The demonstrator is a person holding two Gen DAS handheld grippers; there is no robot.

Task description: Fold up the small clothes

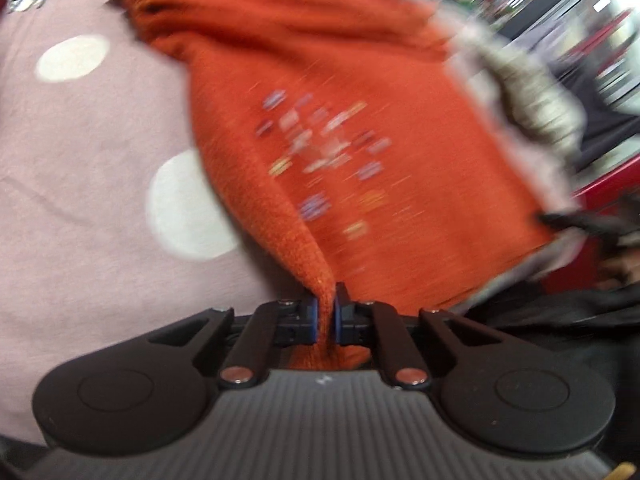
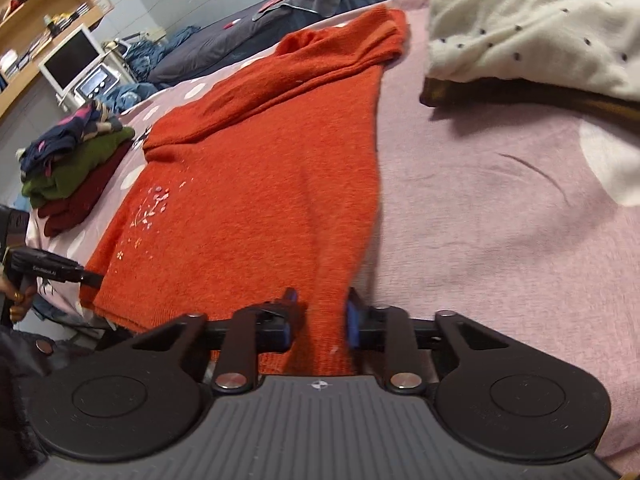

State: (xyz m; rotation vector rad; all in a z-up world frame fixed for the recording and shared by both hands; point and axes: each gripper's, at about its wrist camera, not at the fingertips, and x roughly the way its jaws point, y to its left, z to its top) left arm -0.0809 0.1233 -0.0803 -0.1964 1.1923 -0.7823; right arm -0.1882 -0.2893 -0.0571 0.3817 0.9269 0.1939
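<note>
The left gripper pinches the orange sweater's hem corner; the right gripper brackets the other corner, pads seemingly touching.

1. Orange knit sweater: spread mostly flat on the pink bed cover with white dots, hem nearest the cameras, neck and sleeves farthest.
2. Small pale flower embroidery on one side of its front.
3. Far sleeve area bunched and folded over the body.
4. One near hem corner drawn up into a pinched ridge; the other hem corner lies between blue-padded fingers.
</note>
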